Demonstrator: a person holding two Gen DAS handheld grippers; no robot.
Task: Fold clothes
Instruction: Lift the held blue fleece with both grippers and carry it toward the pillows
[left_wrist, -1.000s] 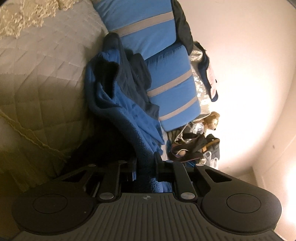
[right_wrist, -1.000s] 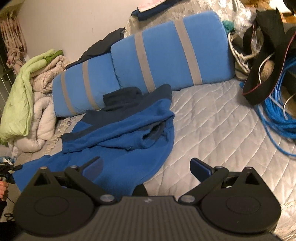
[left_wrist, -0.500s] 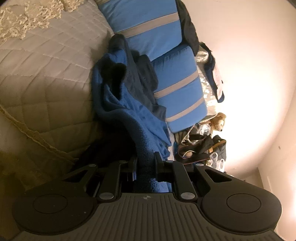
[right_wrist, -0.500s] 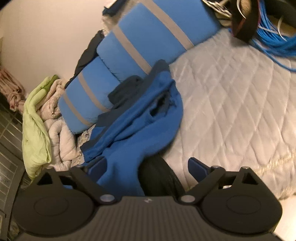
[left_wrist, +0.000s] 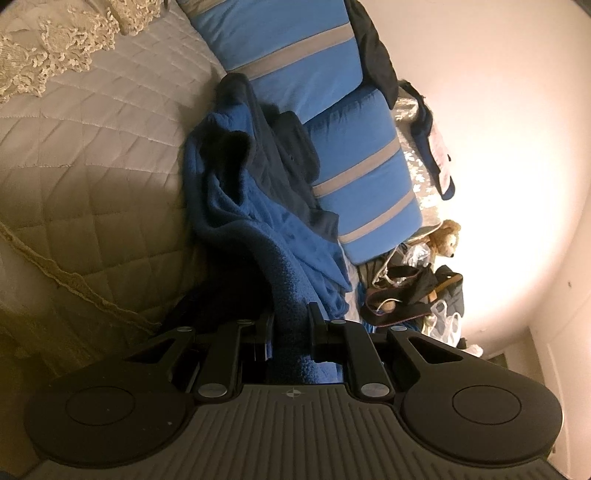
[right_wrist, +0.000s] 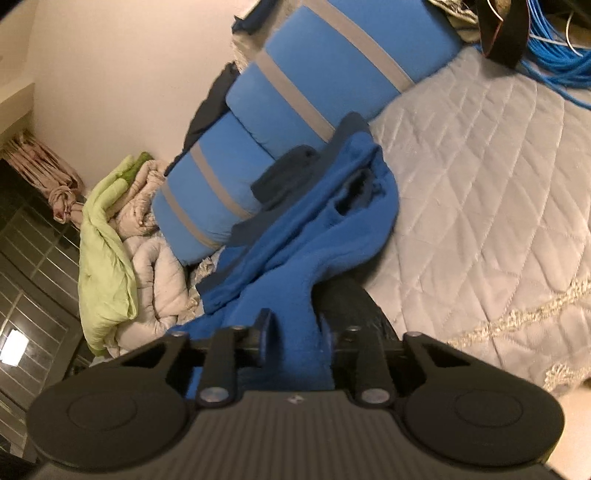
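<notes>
A blue fleece jacket with dark navy trim lies crumpled on the quilted bed, against the striped blue cushions. My left gripper is shut on a bunched edge of the fleece, which runs taut from the jaws up to the pile. In the right wrist view the same blue fleece jacket stretches from the cushions down into my right gripper, which is shut on another fold of it. A dark part of the garment hangs beside the right jaw.
Two blue cushions with grey stripes line the wall. A pale green and beige duvet heap sits at the left. Blue cable and bags lie at the bed's far end. A plush toy sits among clutter. The grey quilt spreads to the right.
My right gripper, open a second ago, has closed on the fleece edge and tilted. The left gripper keeps its hold and has drawn the jacket slightly.
</notes>
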